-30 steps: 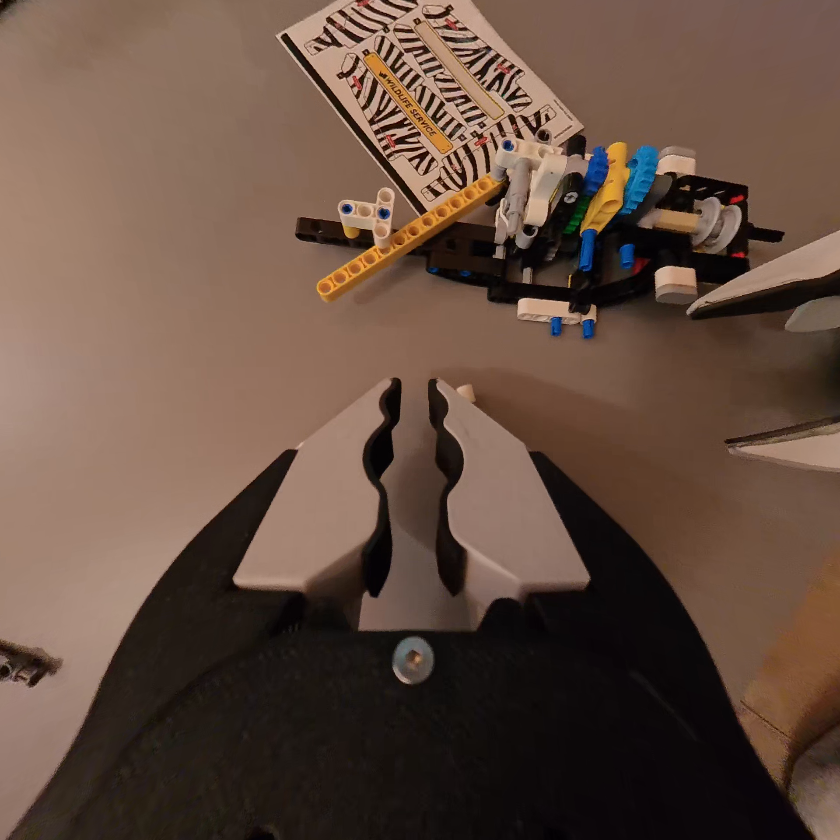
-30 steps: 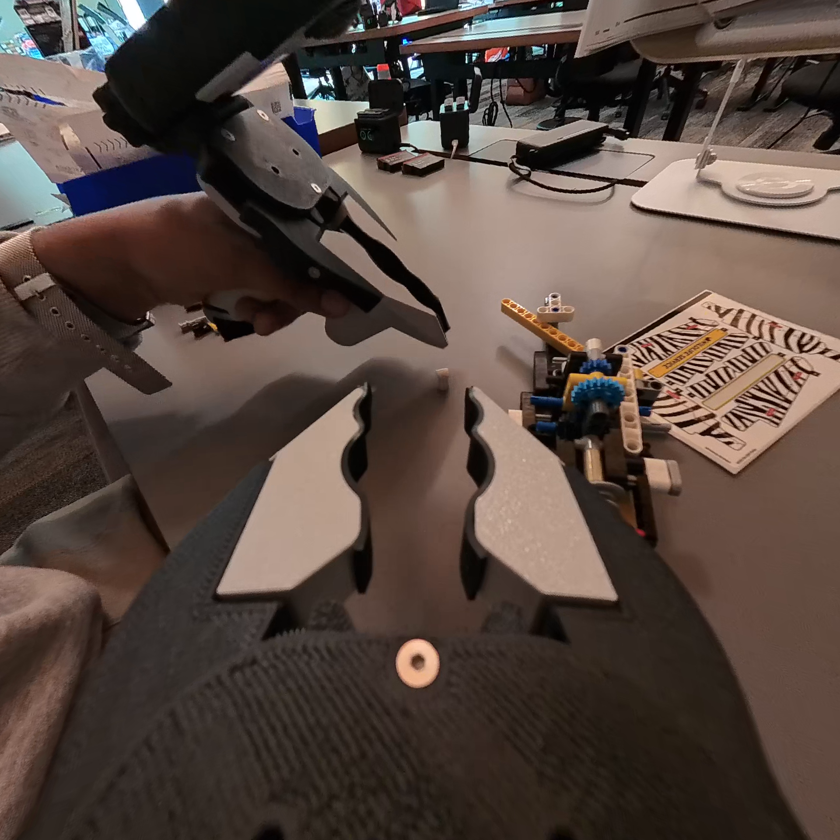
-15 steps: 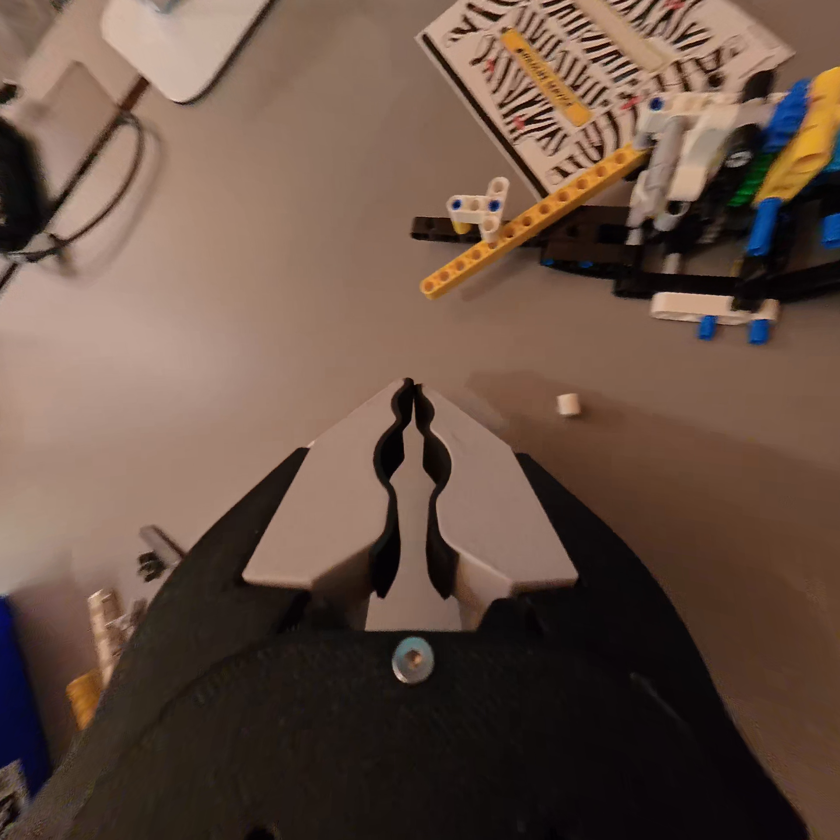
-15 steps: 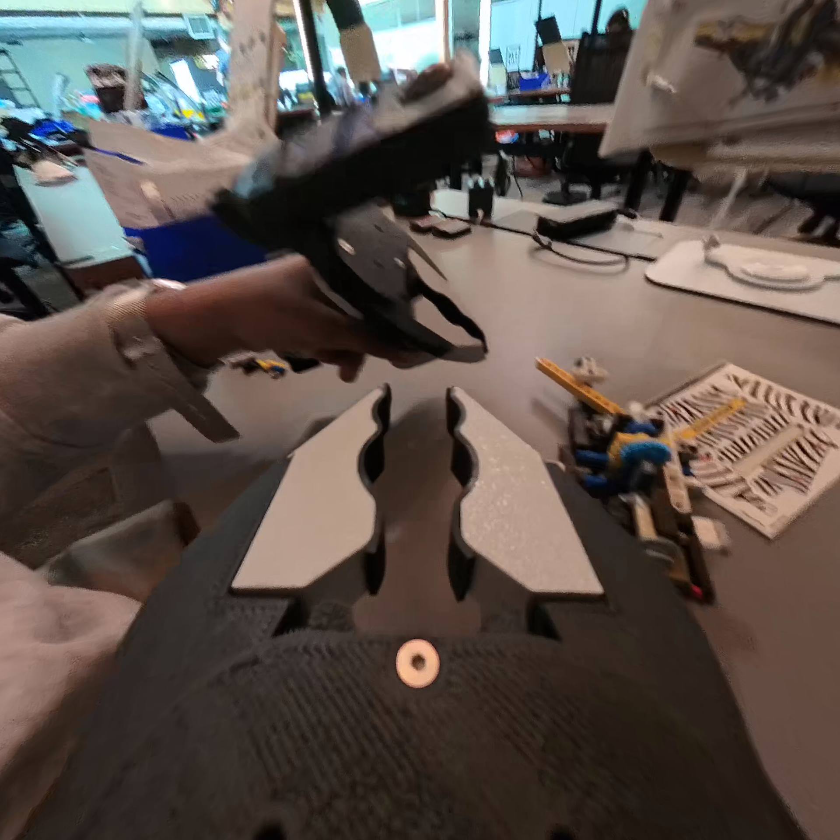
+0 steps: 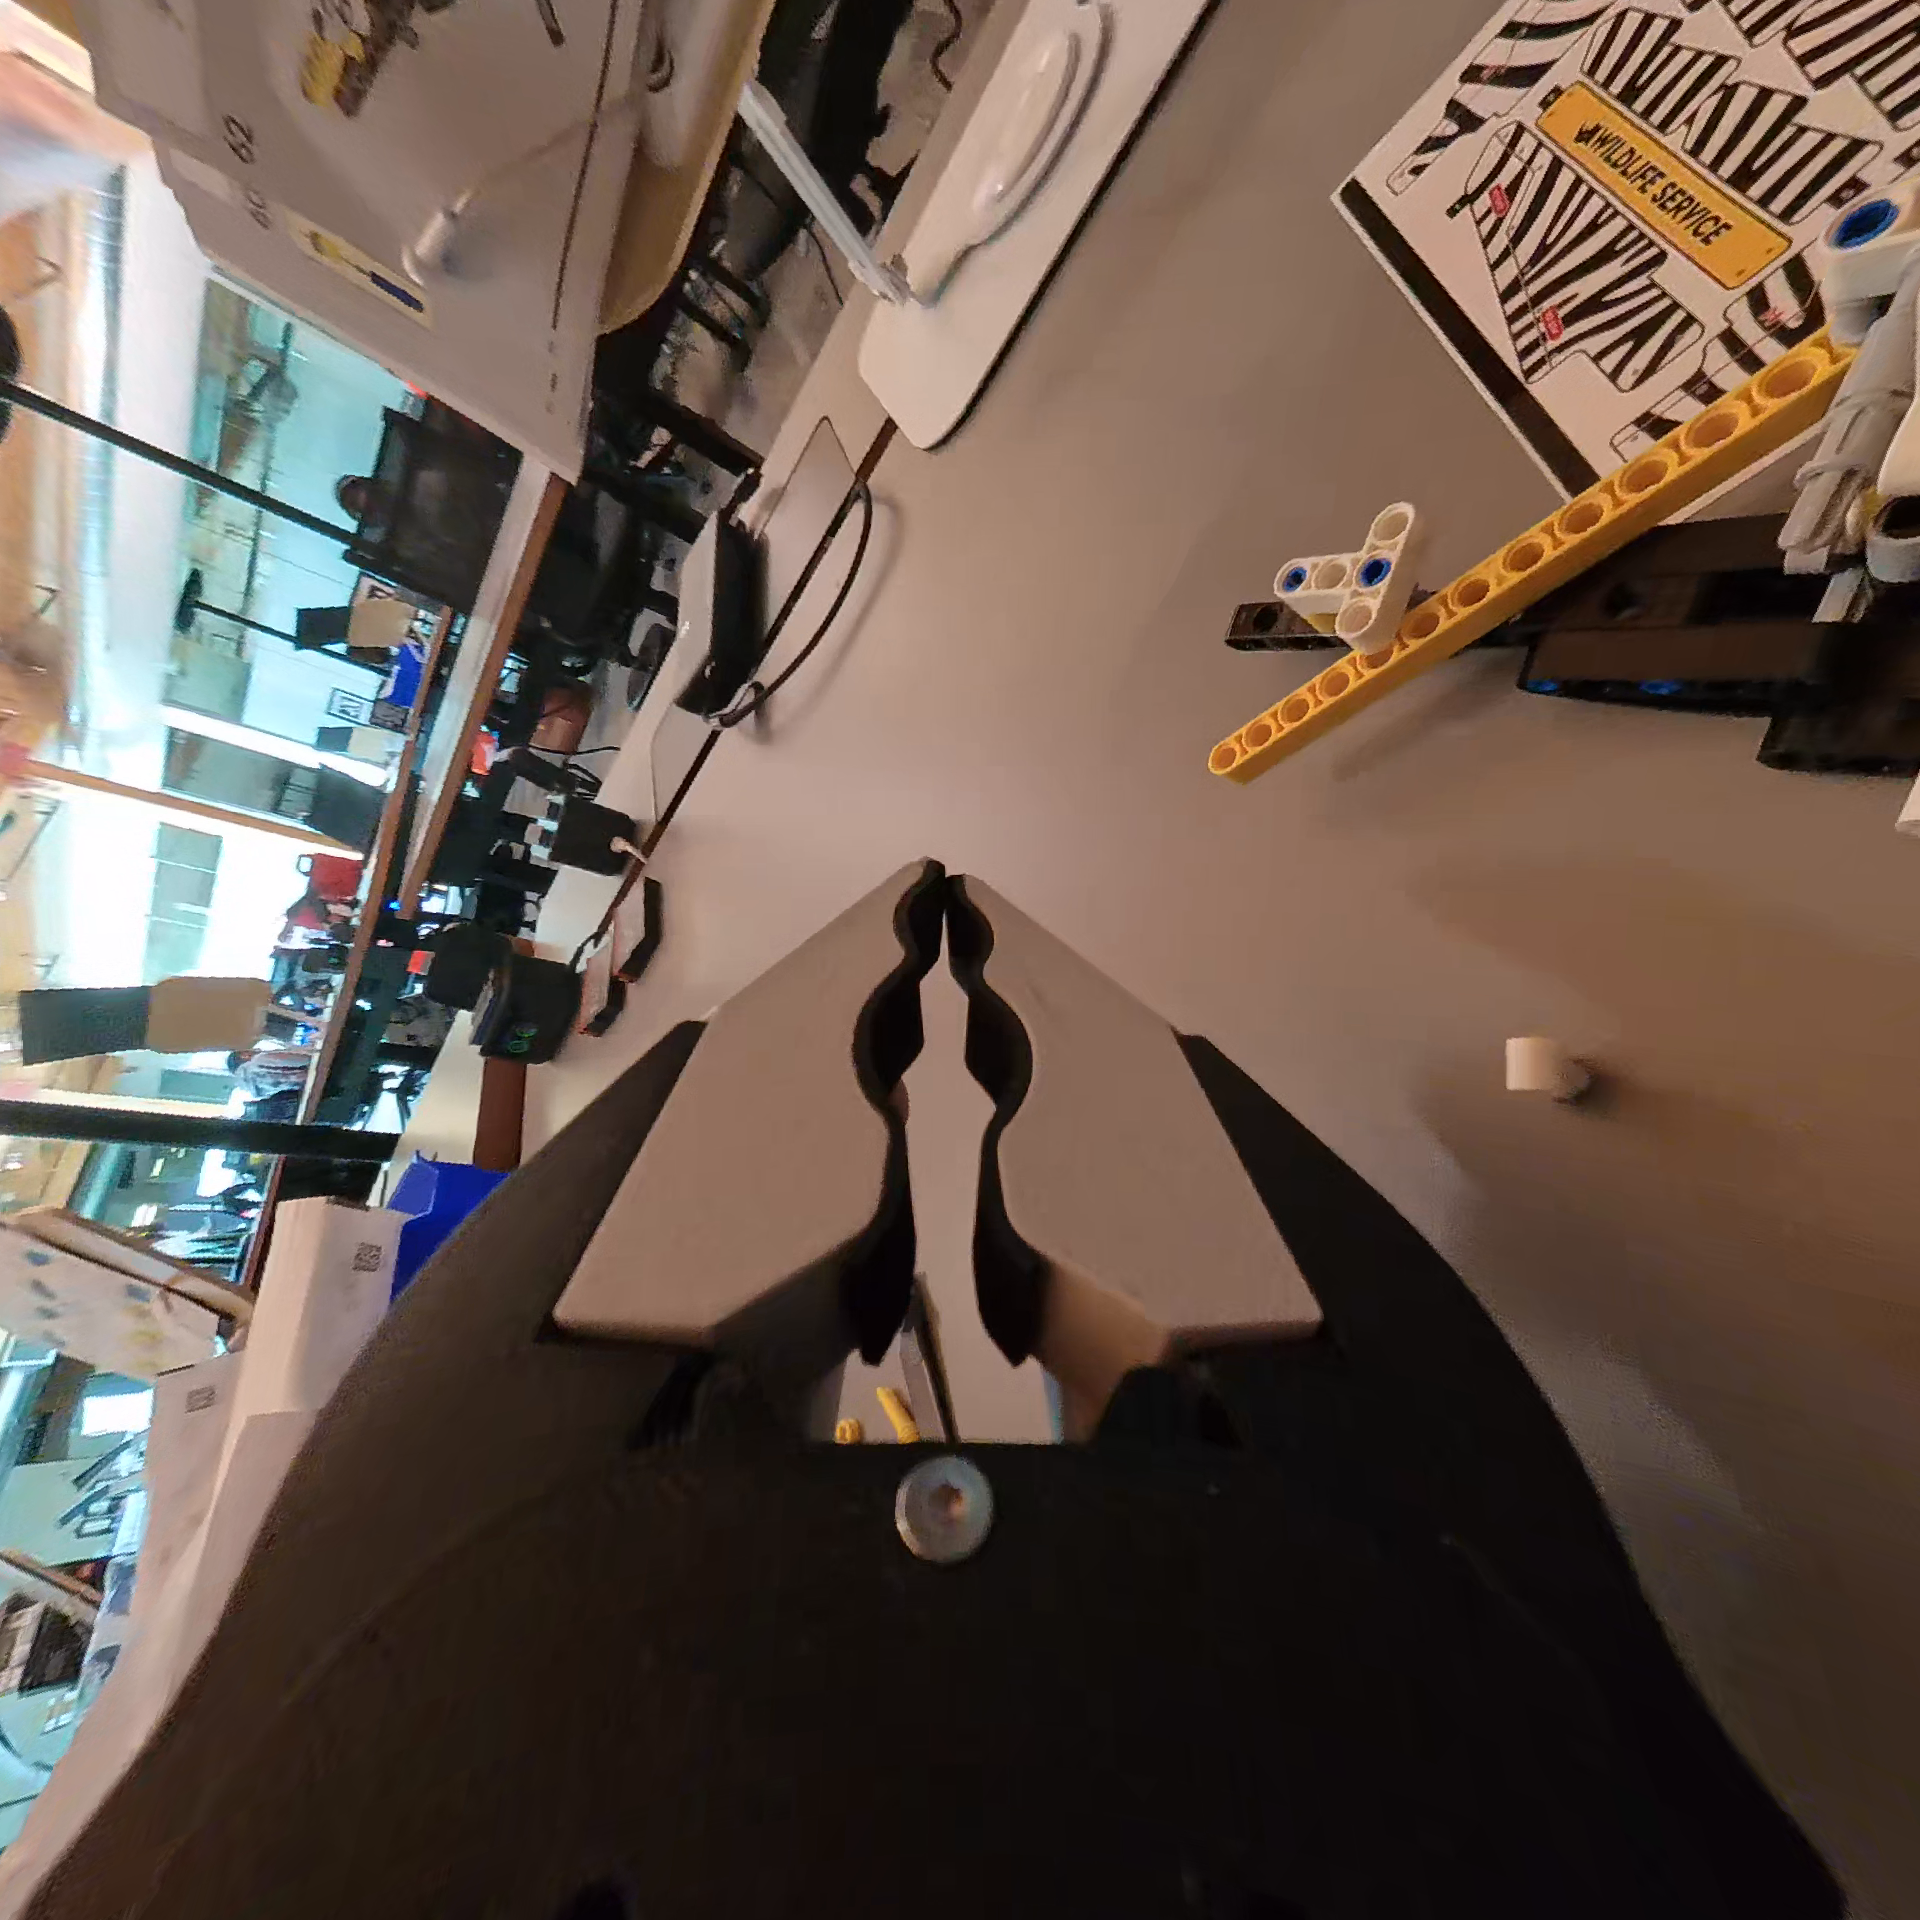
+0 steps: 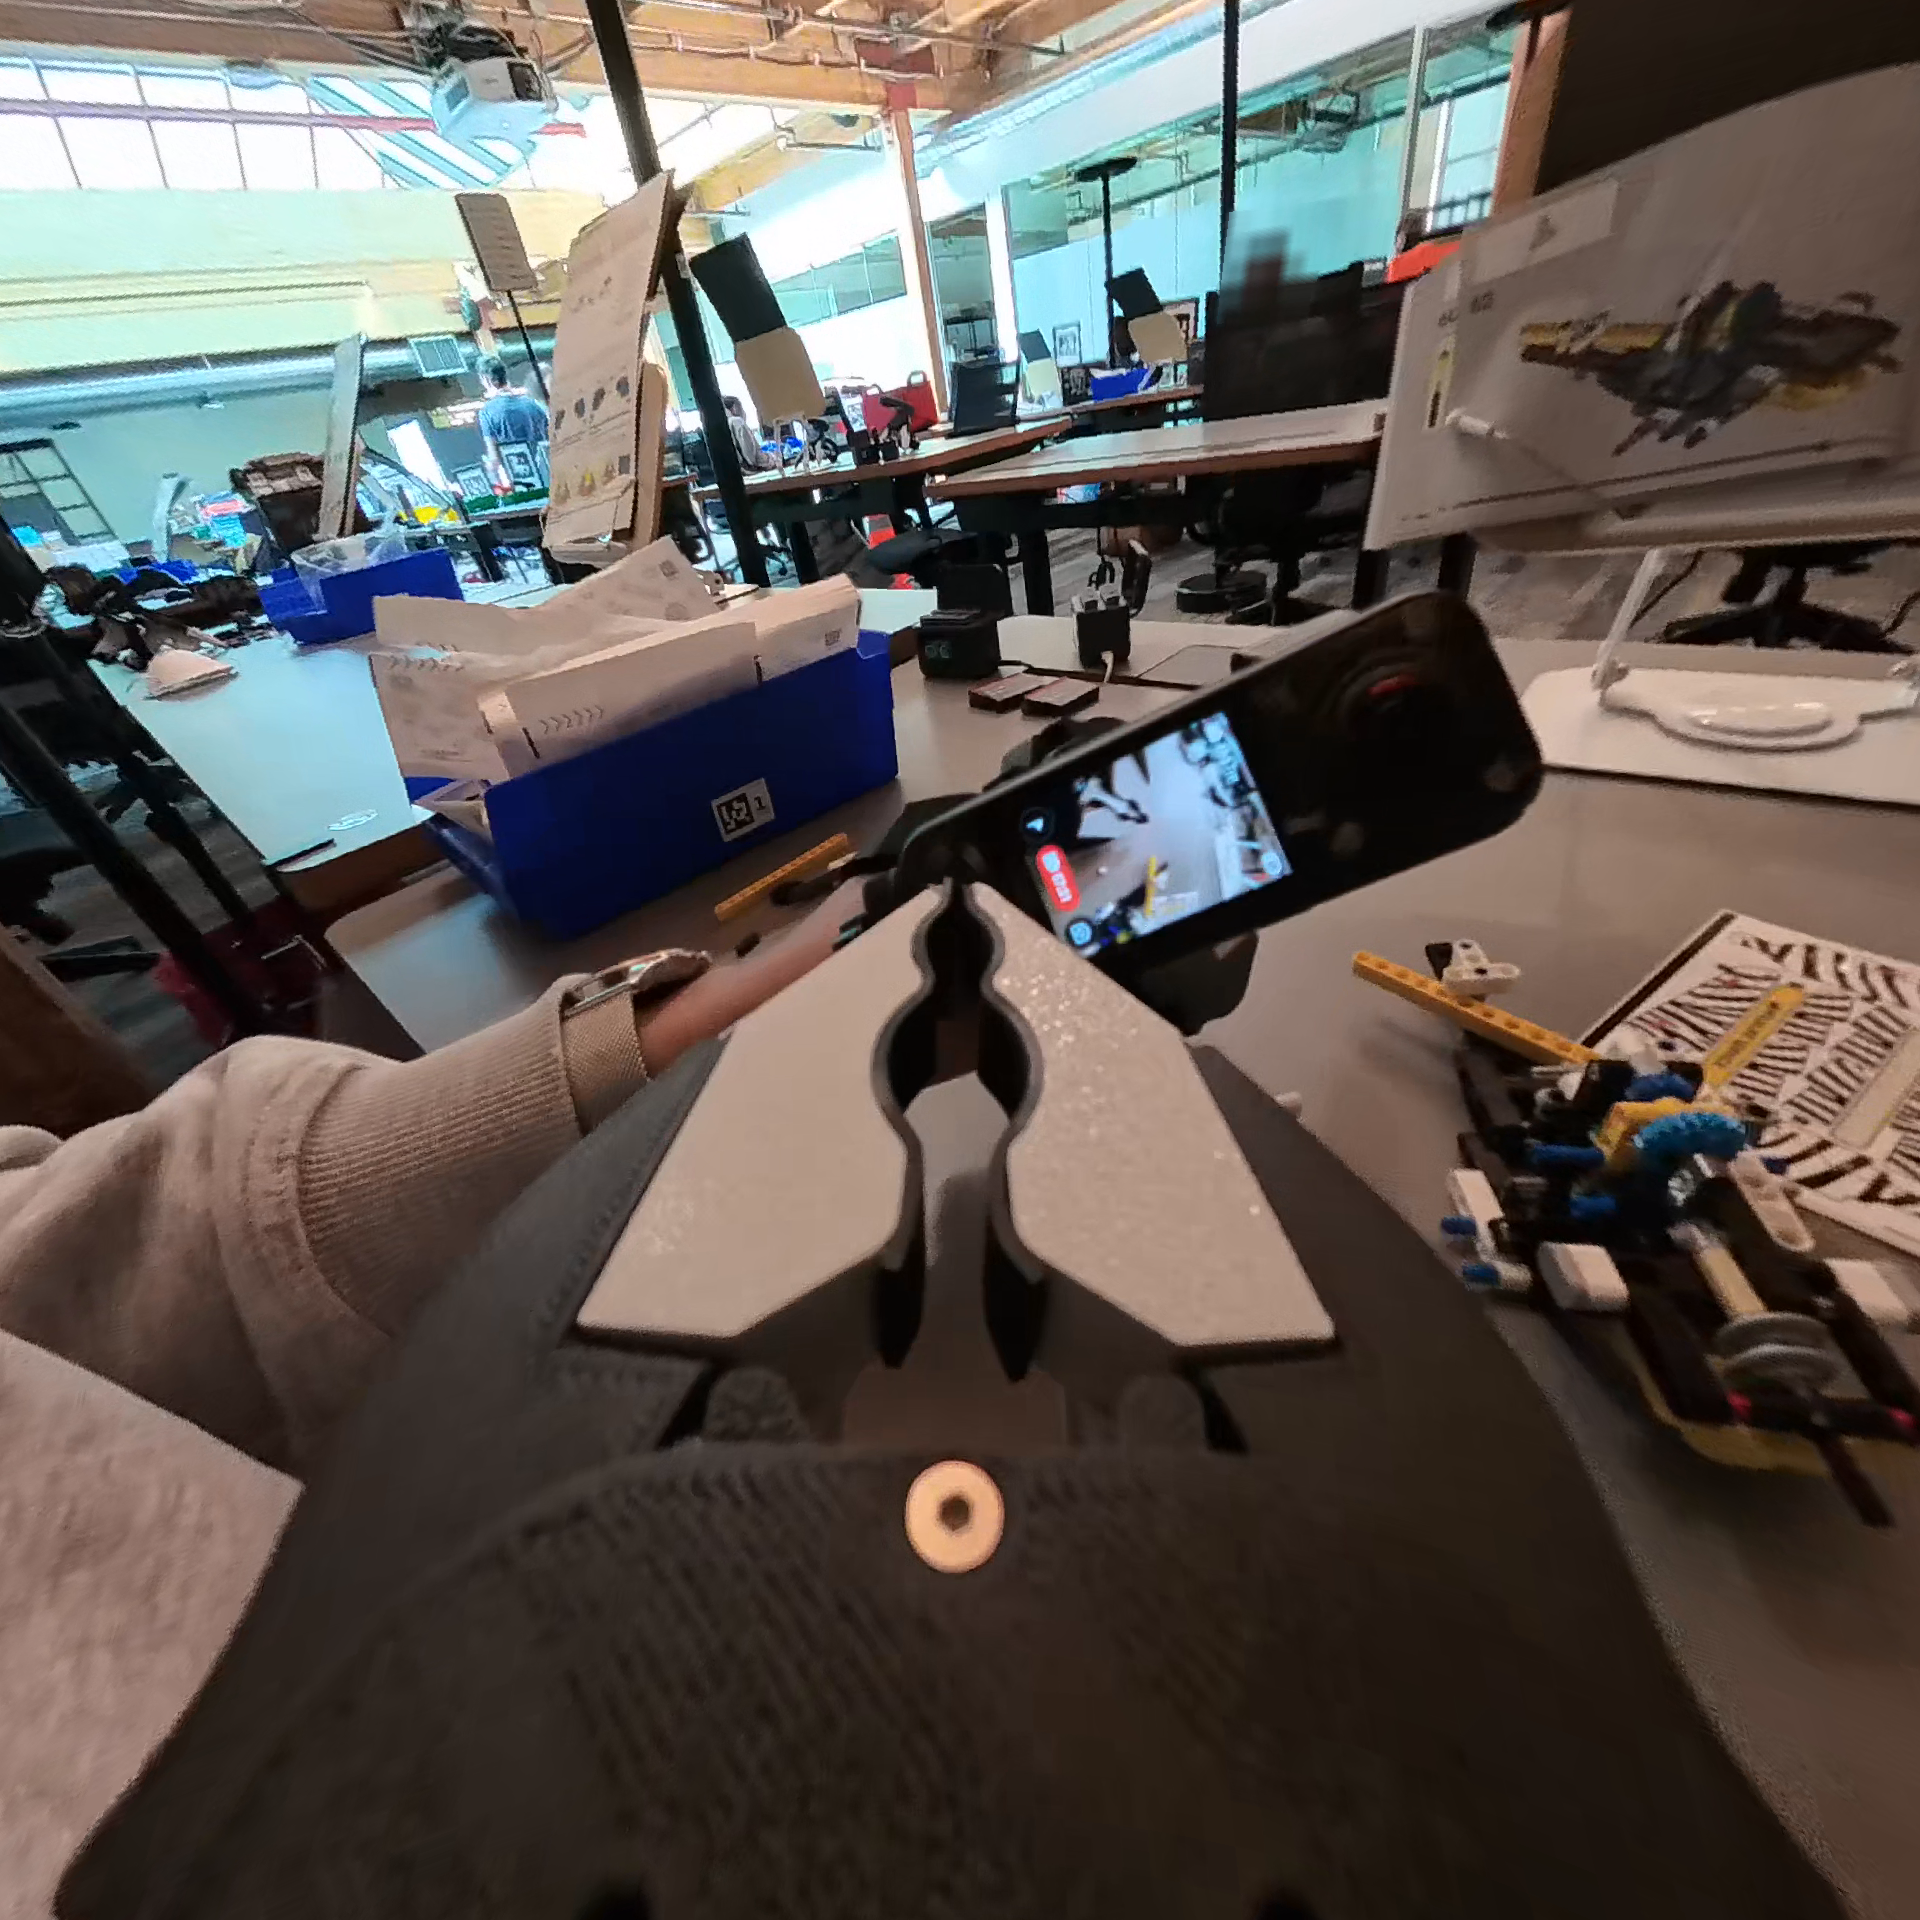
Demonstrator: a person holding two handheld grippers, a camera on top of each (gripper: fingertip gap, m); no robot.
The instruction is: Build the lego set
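Observation:
The half-built lego model (image 6: 1662, 1236) lies on the grey table at the right, with a long yellow beam (image 5: 1527, 561) sticking out and a small white T-piece (image 5: 1351, 571) on it. A zebra-striped sticker sheet (image 5: 1621, 208) lies behind the model. A small white bush piece (image 5: 1527, 1064) lies loose on the table, right of my left gripper (image 5: 938, 873). The left gripper is shut and empty, raised and rolled sideways. My right gripper (image 6: 958, 904) is shut and empty, left of the model. The left device's phone back (image 6: 1226, 821) faces the right wrist view.
A blue bin (image 6: 665, 790) full of paper bags stands at the back left, with a loose yellow beam (image 6: 779, 878) before it. A white stand base (image 5: 997, 208) holds the instruction booklet (image 6: 1683, 395). Black chargers and cables (image 5: 727, 644) lie farther back.
Both grippers have closed from partly open to shut. The left gripper has lifted and rolled away to the left, leaving the white bush piece on the table. The right gripper has tilted upward.

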